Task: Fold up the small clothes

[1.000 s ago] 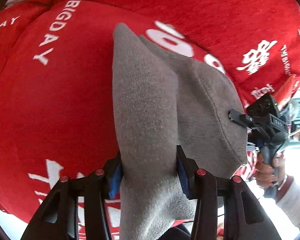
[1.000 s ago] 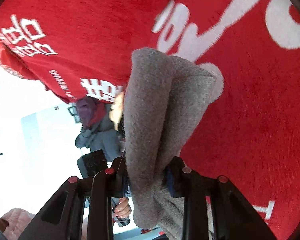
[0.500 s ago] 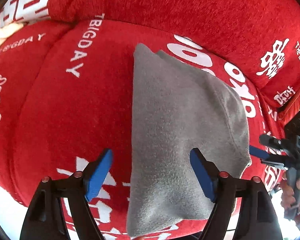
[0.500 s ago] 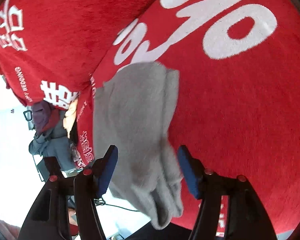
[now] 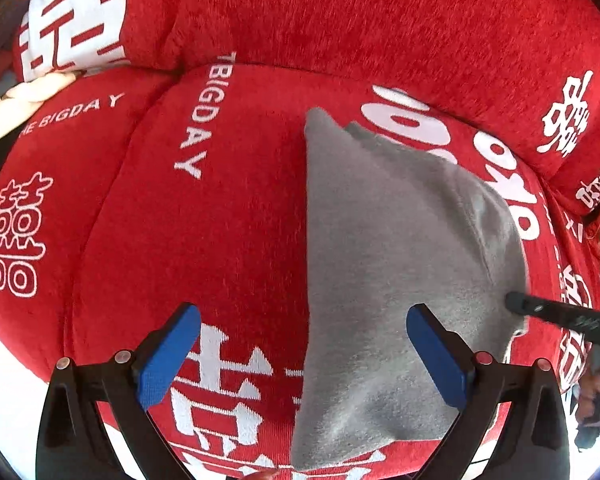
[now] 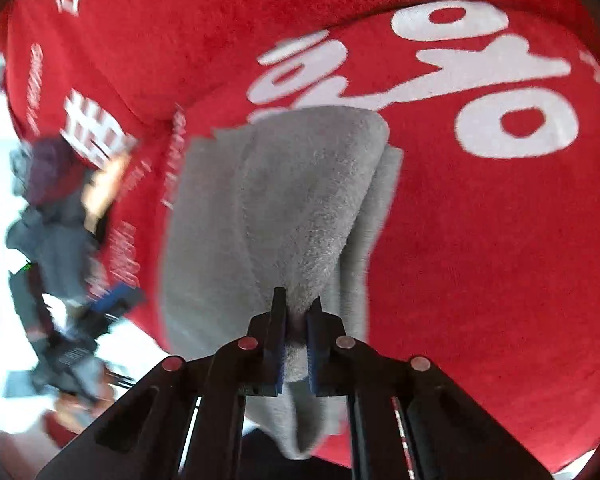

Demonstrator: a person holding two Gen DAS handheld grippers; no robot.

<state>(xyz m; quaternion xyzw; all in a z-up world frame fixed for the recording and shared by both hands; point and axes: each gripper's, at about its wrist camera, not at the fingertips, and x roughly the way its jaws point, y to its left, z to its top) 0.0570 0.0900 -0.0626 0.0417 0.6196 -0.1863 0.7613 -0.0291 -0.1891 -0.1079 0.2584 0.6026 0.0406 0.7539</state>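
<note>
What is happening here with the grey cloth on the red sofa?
A person is folding a small grey garment on a red sofa cover with white lettering, holding a gripper in each hand. The left gripper has just been opening and now stands wide over the near part of the garment, with nothing pressed between its blue pads. The right gripper has just been closing and now pinches a raised fold of the grey fabric at the garment's edge. The rest of the garment lies on the cover.
</note>
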